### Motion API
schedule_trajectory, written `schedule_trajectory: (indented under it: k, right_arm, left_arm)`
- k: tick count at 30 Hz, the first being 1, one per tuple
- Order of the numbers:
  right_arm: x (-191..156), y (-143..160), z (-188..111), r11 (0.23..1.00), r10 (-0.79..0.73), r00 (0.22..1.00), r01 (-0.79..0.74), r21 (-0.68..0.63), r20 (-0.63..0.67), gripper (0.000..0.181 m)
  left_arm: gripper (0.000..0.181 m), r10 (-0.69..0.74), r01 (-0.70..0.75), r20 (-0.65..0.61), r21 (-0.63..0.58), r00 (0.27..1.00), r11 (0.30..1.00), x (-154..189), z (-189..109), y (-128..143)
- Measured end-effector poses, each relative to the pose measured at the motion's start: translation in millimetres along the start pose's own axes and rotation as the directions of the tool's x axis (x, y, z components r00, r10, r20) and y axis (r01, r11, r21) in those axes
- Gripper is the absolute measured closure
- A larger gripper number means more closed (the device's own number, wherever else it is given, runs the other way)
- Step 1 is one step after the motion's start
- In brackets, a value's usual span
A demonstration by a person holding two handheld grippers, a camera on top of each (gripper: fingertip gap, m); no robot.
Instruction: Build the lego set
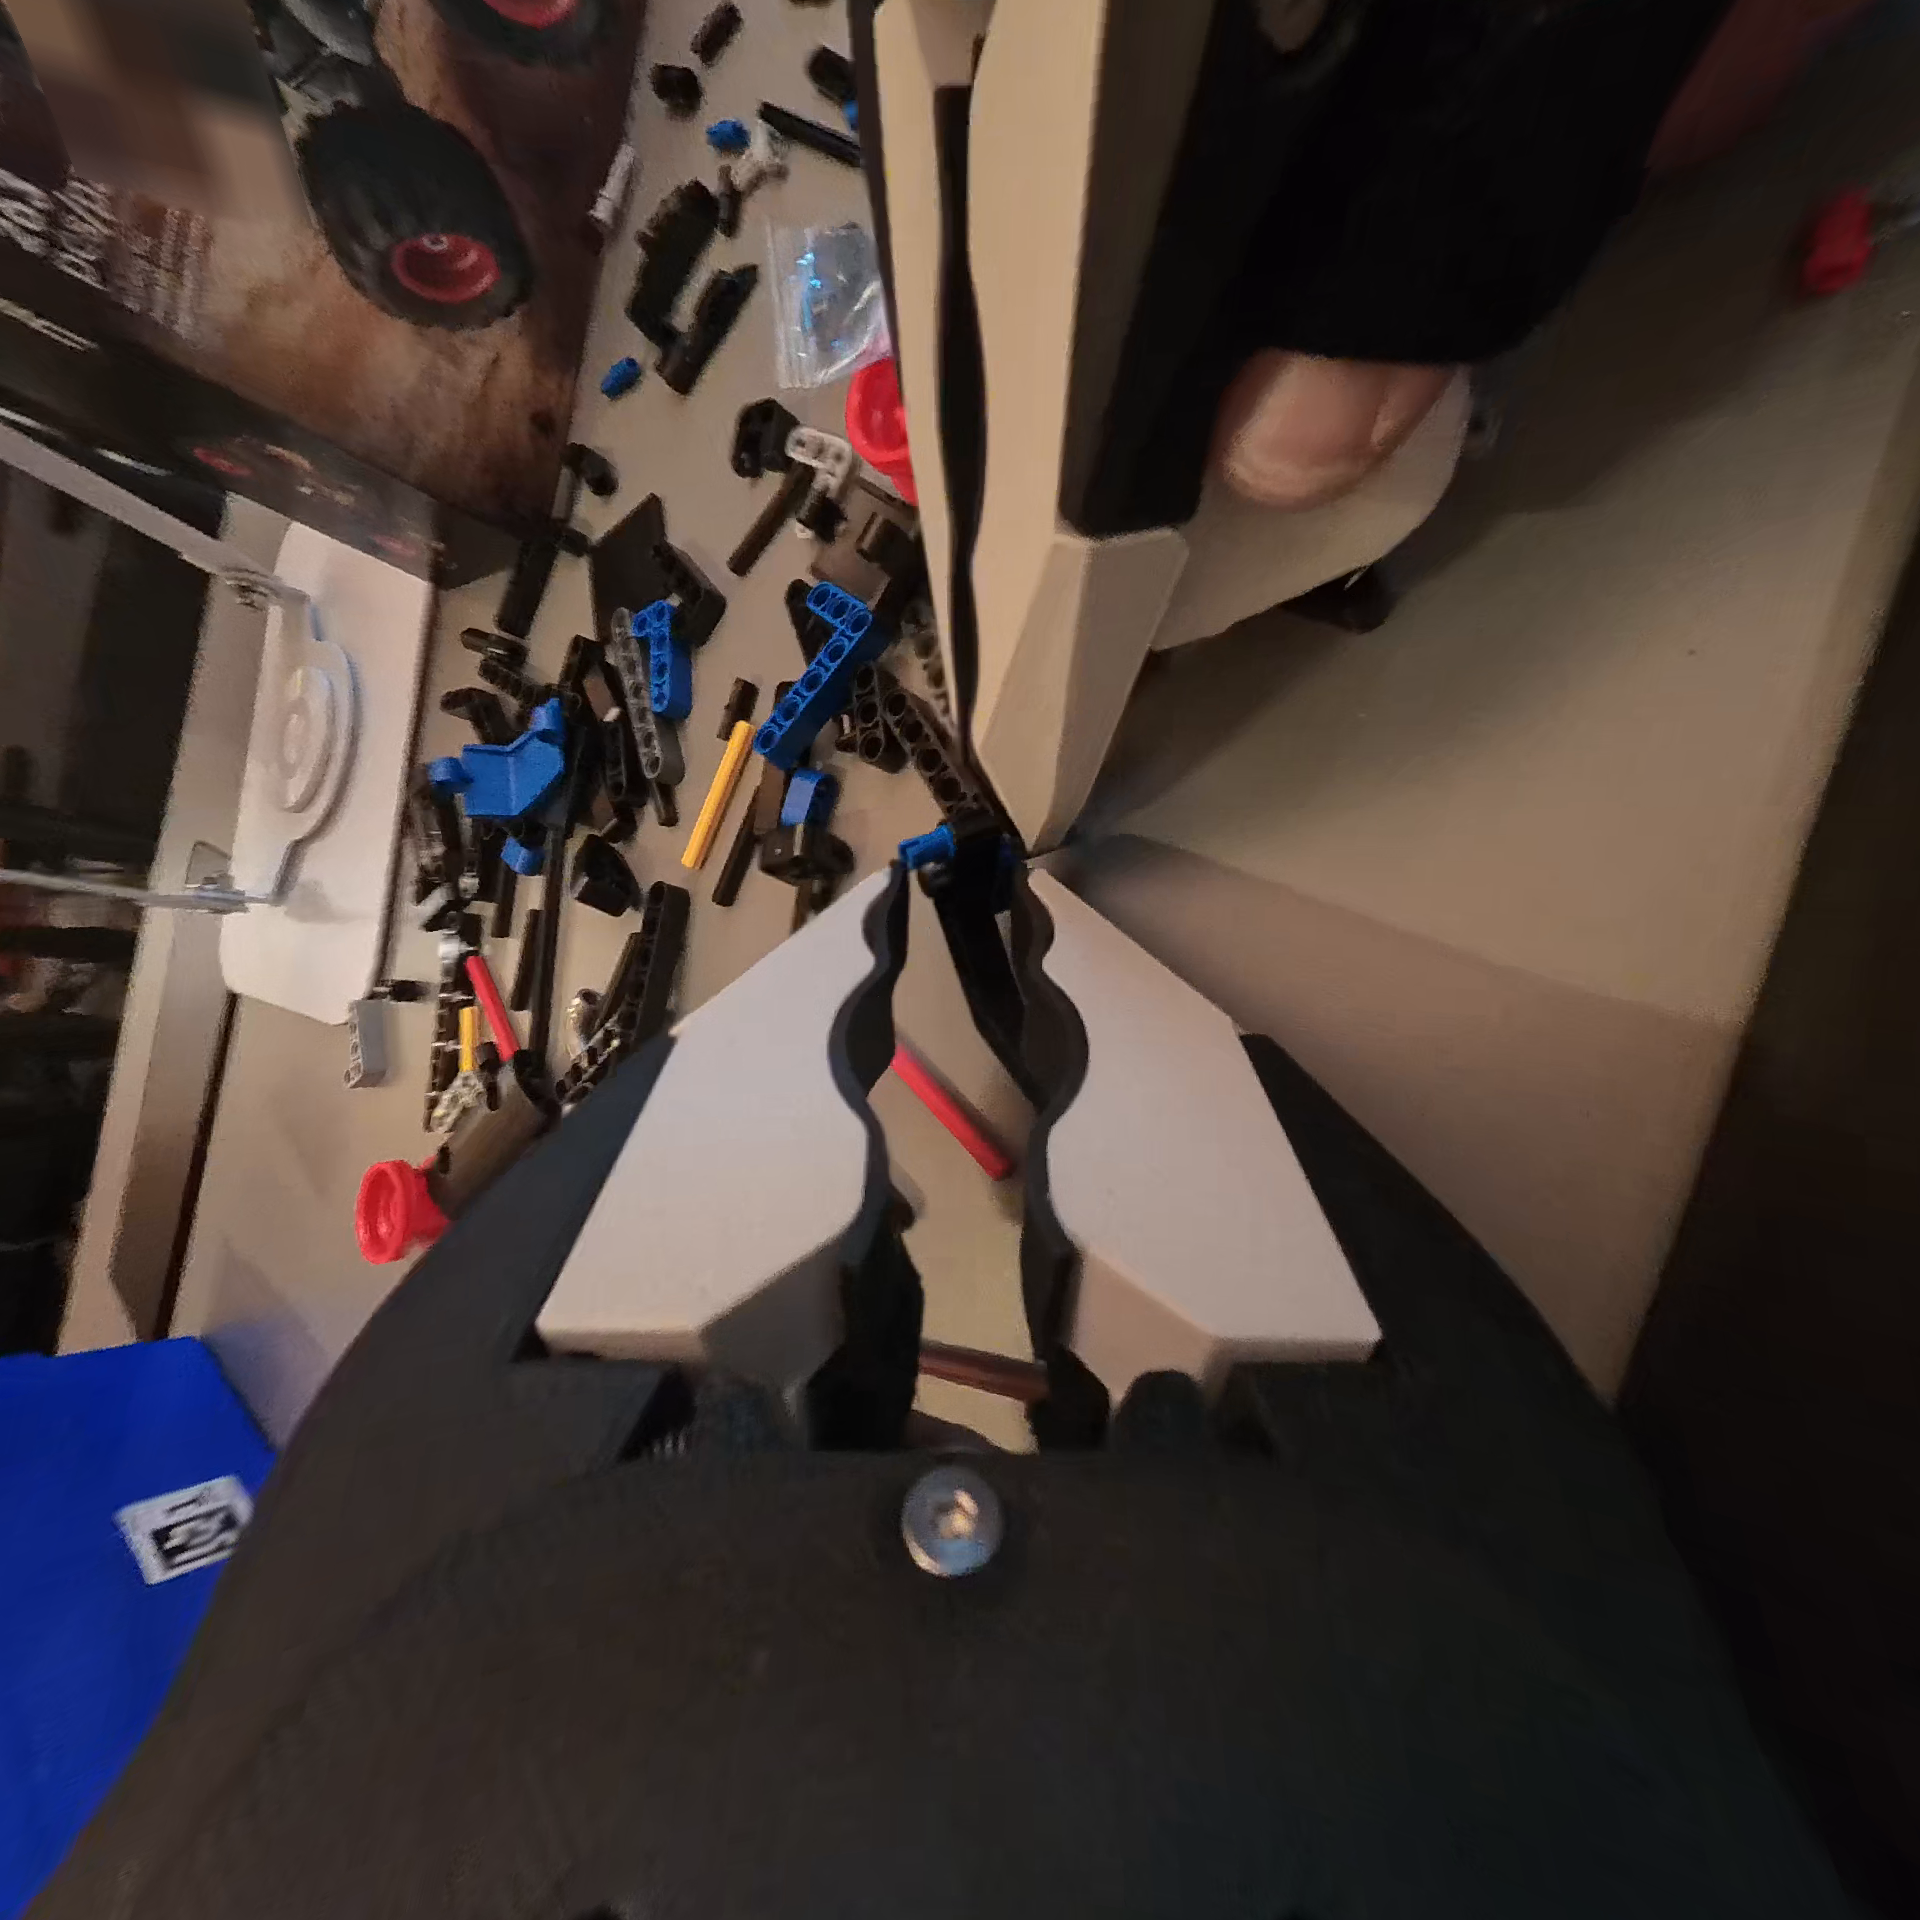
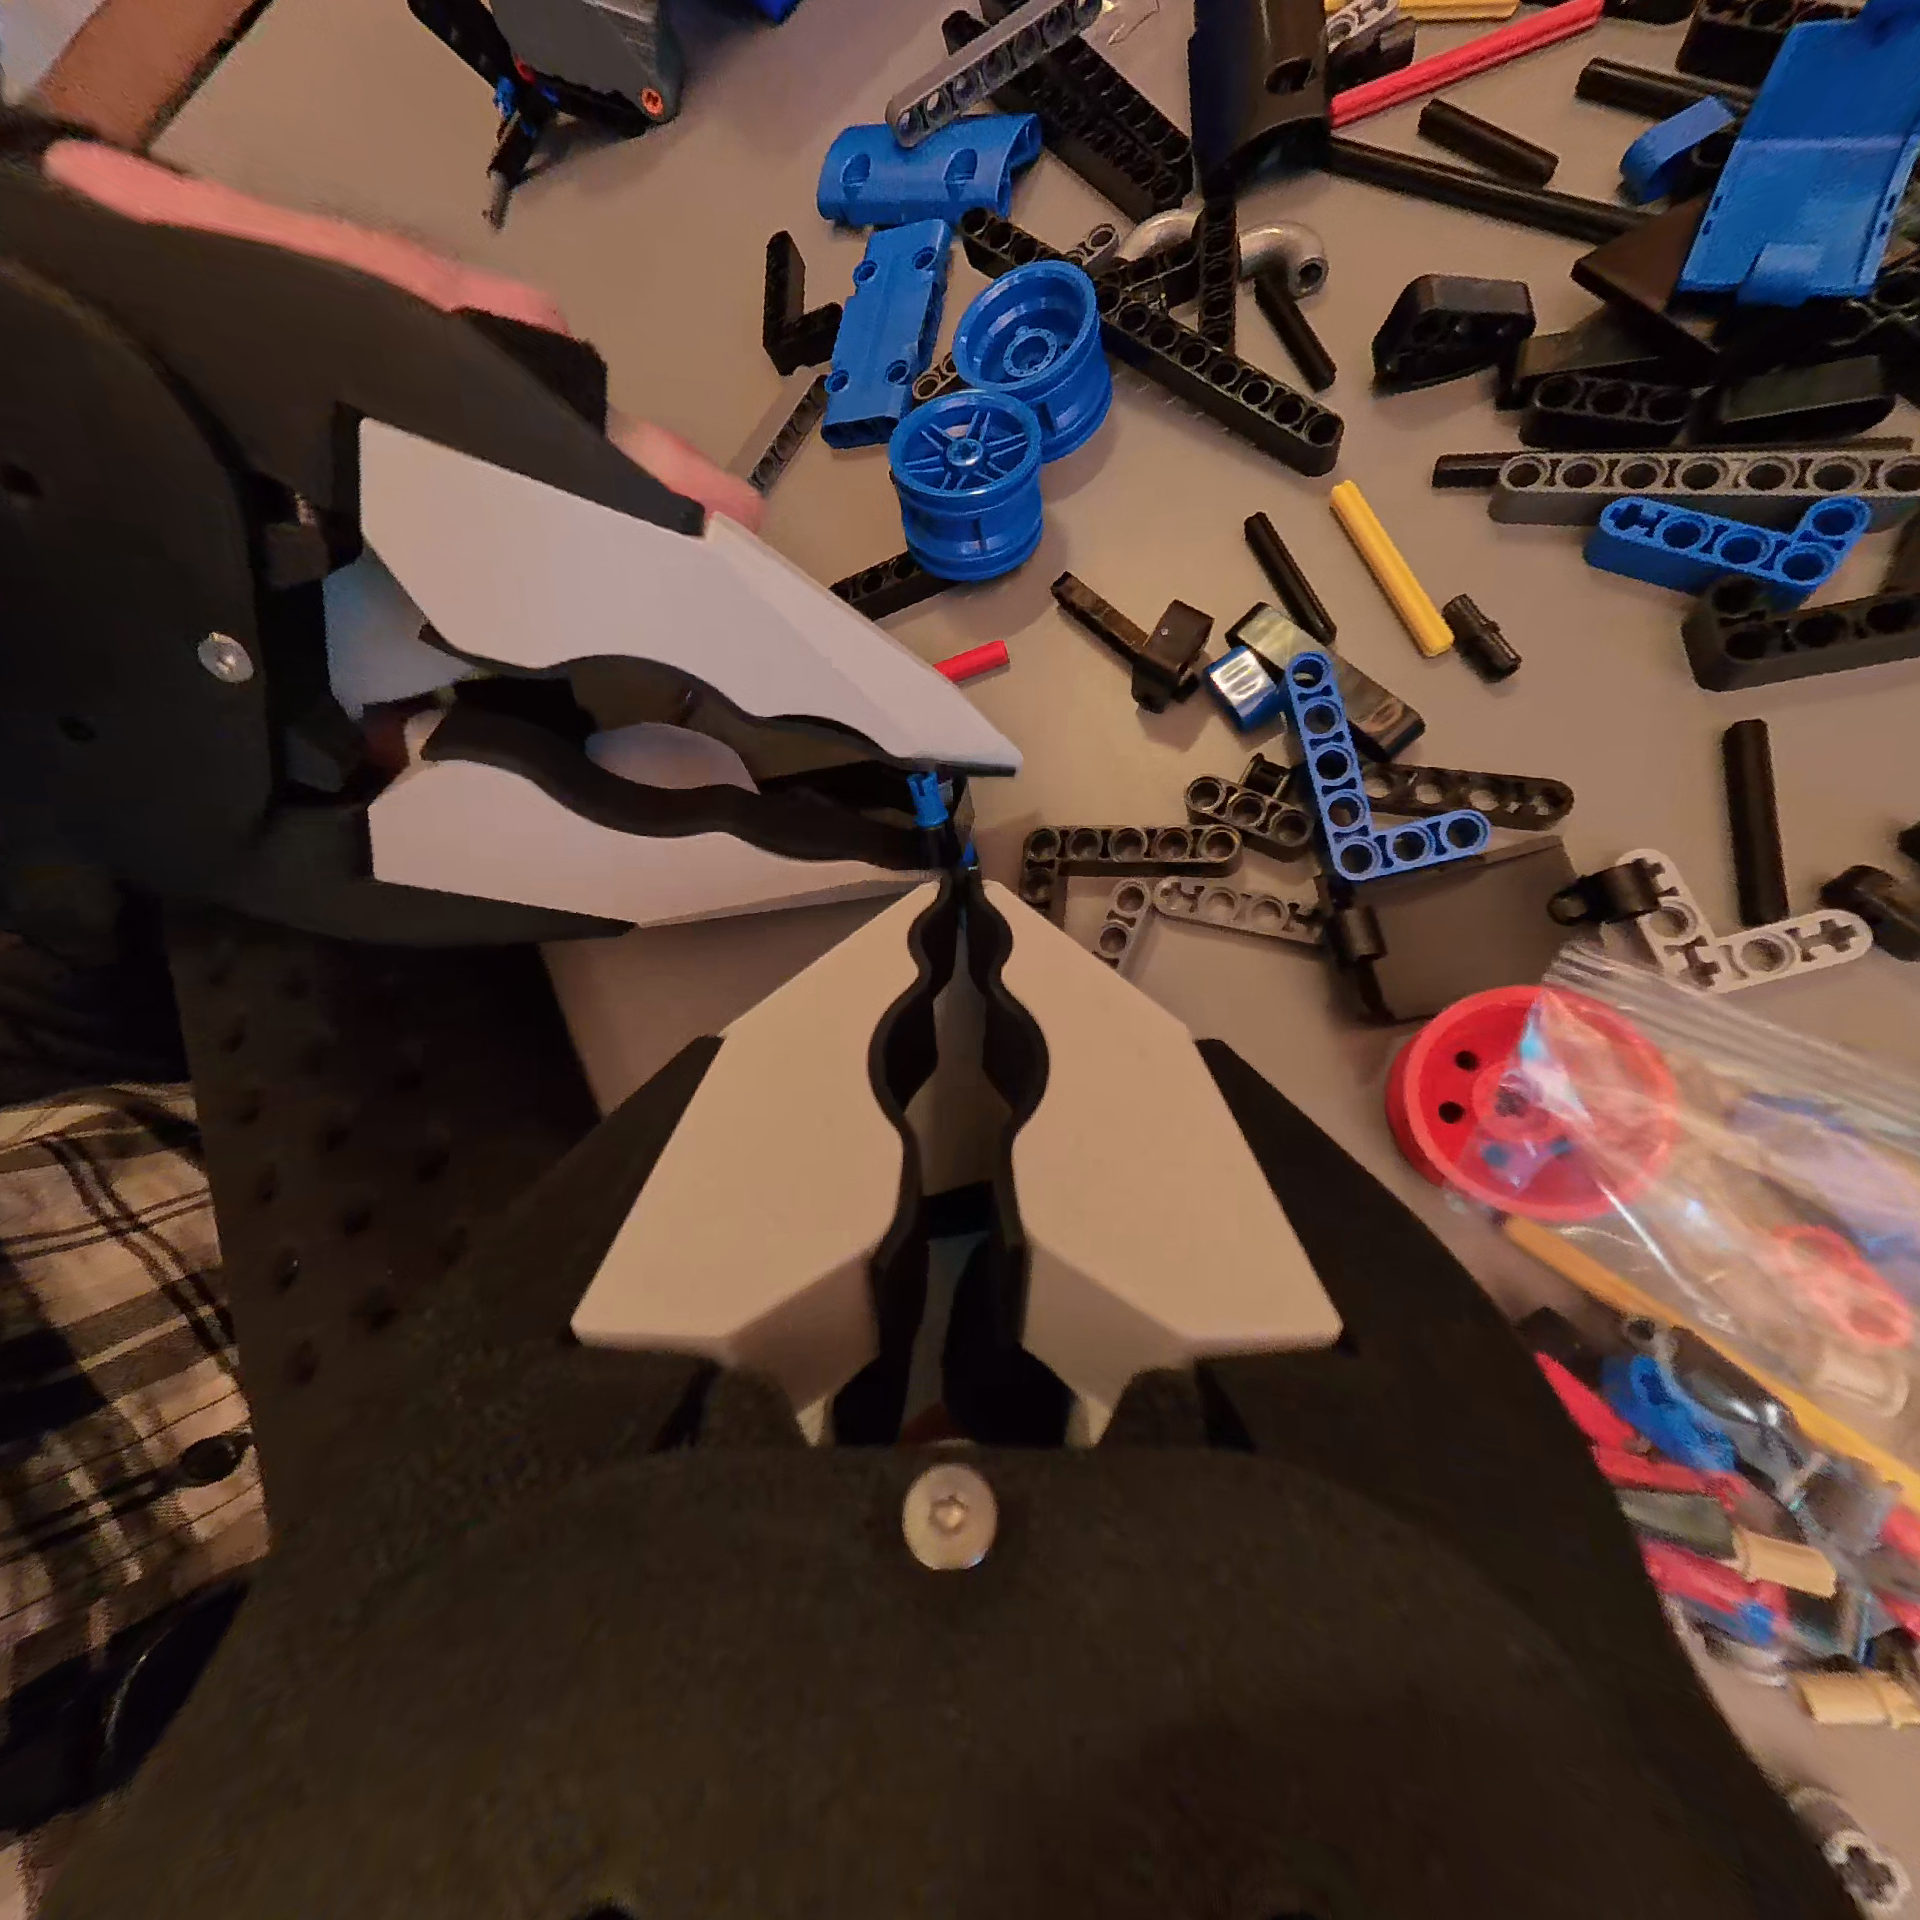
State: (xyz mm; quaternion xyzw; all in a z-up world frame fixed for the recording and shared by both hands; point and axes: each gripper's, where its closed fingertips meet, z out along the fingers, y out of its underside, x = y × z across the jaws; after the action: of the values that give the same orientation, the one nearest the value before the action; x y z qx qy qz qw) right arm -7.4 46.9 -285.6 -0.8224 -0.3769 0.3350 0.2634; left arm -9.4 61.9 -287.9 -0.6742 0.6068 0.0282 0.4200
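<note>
Left wrist view. Left tongs [image 1: 961,868] fill the lower frame, jaws nearly together and pinching a small black piece with blue pins [image 1: 961,847] at the very tips. Its long axis runs back along the tongs toward the camera, between the wavy black pads. Right tongs [image 1: 1023,831] come down from above, their tips meeting the same piece from the opposite side; a gloved hand [image 1: 1340,416] holds that tool. Whether the right tips actually bear on the piece cannot be told from here. Left of the held piece, loose black, blue, yellow and red parts lie scattered on the worktop [image 1: 1455,831]; a red rod [image 1: 951,1112] lies below it, seen through the gap in the tongs. The set's box [image 1: 312,260] stands well beyond the pile.

Right wrist view. Right tongs [image 2: 956,883] point up-frame, jaws drawn close, tips at the lower end of the black piece with blue pins [image 2: 935,816]. I cannot tell whether they grip it. Left tongs [image 2: 951,805] enter from the left, lying crosswise, clamped on the piece. A blue pin stands upright out of it. Right of the piece lies a blue L-shaped beam [image 2: 1351,790]; farther right, a clear bag of parts [image 2: 1714,1195] over a red wheel [image 2: 1455,1101].

Judgement: both tools meet at right angles on one small part, so the next push should run along the pin's axis; slight tilt risks popping it loose.
</note>
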Motion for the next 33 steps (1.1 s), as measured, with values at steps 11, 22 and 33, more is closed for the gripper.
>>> schedule_trajectory:
  k: [11, 22, 33]
  right_arm:
    - [-1.4, -2.7, -1.5, 0.999, 0.033, 0.999, -0.034, 0.022, 0.027, 0.181]
    - [-8.2, -5.6, -0.5, 0.999, 0.035, 0.998, -0.037, 0.037, 0.054, 0.181]
    - [-2.5, -3.7, -5.8, 0.999, -0.014, 1.000, 0.014, 0.034, 0.020, 0.181]
  left_arm:
    - [0.163, 0.014, -0.014, 0.098, -0.004, 0.995, 1.000, -2.5, -6.3, -1.8]
    - [0.170, 0.042, -0.039, 0.058, -0.046, 0.997, 0.998, -0.3, -3.3, 3.6]
    - [0.172, -0.003, 0.002, -0.086, -0.012, 0.996, 1.000, 3.1, 0.6, -0.9]
